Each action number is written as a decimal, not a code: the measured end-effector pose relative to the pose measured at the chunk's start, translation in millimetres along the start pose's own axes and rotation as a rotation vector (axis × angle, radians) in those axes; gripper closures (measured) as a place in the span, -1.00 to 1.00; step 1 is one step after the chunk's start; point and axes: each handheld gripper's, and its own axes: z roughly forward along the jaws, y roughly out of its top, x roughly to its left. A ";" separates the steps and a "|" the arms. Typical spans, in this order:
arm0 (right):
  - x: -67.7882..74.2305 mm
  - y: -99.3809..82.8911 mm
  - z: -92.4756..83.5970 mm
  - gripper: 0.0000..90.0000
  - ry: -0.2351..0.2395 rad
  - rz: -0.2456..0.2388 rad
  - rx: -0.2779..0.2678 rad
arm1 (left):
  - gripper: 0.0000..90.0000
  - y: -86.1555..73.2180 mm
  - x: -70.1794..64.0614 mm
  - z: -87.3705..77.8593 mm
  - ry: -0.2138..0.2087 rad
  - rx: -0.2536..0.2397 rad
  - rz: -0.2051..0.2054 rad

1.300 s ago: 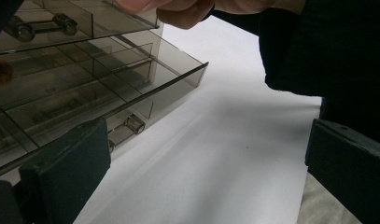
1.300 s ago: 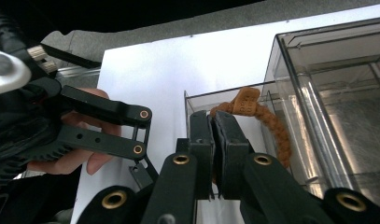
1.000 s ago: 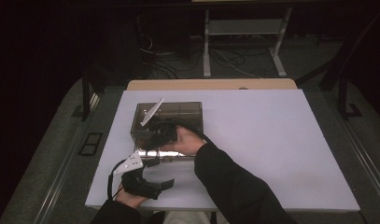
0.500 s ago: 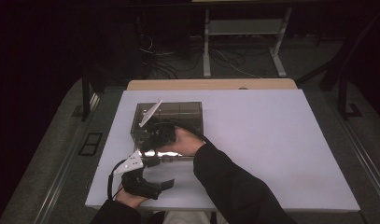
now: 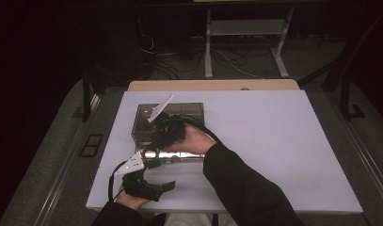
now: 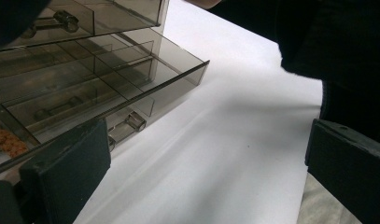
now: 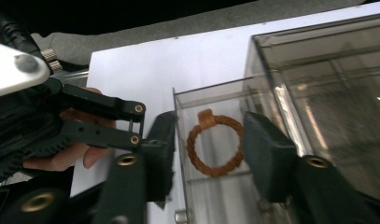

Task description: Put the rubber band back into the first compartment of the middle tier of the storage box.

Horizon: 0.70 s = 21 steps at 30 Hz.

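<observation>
Nearest the person, the left gripper [image 5: 154,188] rests low on the white desk [image 5: 283,141] at its near edge, held in the left hand [image 5: 128,200]. Its jaws stand wide apart with nothing between them. In the left gripper view the bare desk runs up between them, and the smoky clear drawer box [image 6: 85,79] lies off to their left.

A little farther in, the right gripper [image 7: 208,144] hangs over the front of that box [image 5: 168,125]. Its jaws have just been opening. In the right gripper view they are parted, and their pads do not press on anything. Straight beyond the gap lies a braided brown ring [image 7: 214,145], flat on the floor of the pulled-out drawer [image 7: 187,100], close to the drawer's front wall. The ring has no long axis. It shows its open circle to the camera, with a small tab at the far side.

The coming move likely turns on this relation: the ring sits directly ahead of and below the right jaws, so the right hand [image 5: 194,141] is much the nearer one. It seems to be letting the ring go, not reaching for it.

Beyond the box the desk is bare, up to a wooden edge [image 5: 212,85] at the far side.
</observation>
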 end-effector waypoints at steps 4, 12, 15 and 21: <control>-2.0 -4.7 -15.1 -0.15 -0.023 0.015 -0.015 | -1.00 -0.2 0.0 0.0 0.000 -0.003 -0.002; -3.5 -17.1 -46.4 -0.75 -0.058 0.070 -0.062 | -1.00 0.0 0.0 0.1 0.001 -0.004 0.002; -3.5 -23.3 -57.1 -0.80 -0.071 0.086 -0.078 | -1.00 0.0 -0.2 0.1 -0.001 -0.005 0.001; -2.1 -35.9 -76.3 -0.98 -0.112 0.123 -0.094 | -1.00 0.0 -0.3 0.1 0.000 -0.007 0.001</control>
